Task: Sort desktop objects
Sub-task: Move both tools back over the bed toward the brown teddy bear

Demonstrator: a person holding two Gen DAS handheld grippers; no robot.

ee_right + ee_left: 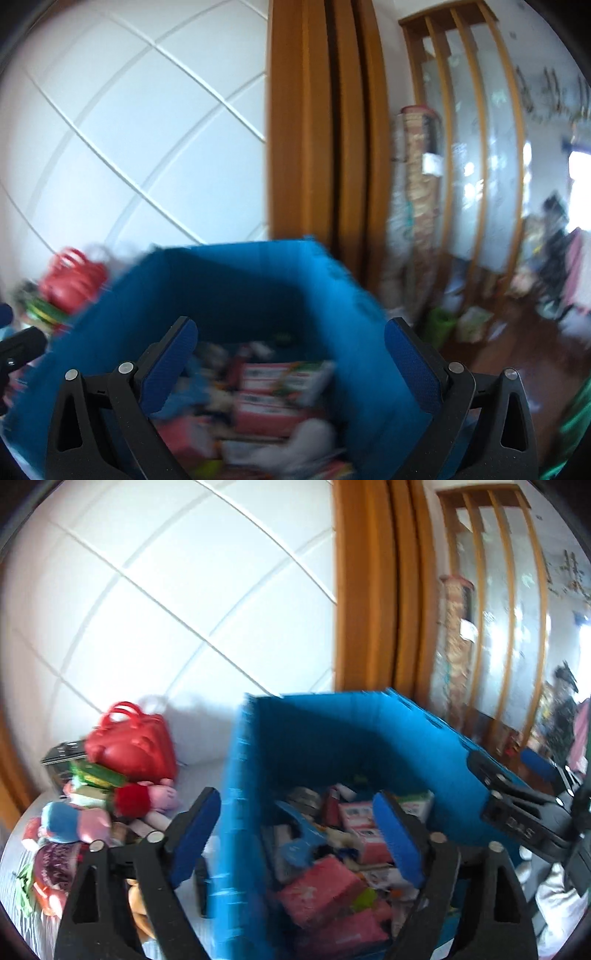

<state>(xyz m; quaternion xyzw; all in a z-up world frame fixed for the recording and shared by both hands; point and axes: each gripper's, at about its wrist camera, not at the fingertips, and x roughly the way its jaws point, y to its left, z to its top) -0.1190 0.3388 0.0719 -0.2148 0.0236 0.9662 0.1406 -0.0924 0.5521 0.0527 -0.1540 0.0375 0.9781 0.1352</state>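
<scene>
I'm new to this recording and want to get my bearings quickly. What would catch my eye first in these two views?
The big blue crate fills the middle of both views, packed with pink boxes and other small items. To its left, against the white panelled wall, a red toy handbag tops a heap of plush toys. The left gripper stands open with one finger on each side of the crate's left wall; the right gripper stands open over the crate.

One blue crate (pixel 332 731), one red handbag (pixel 129 738)

My right wrist view is smeared: the blue crate's (pixel 236 295) contents blur together. At nine o'clock, the left gripper (pixel 14 350) is cut off by the edge.
</scene>
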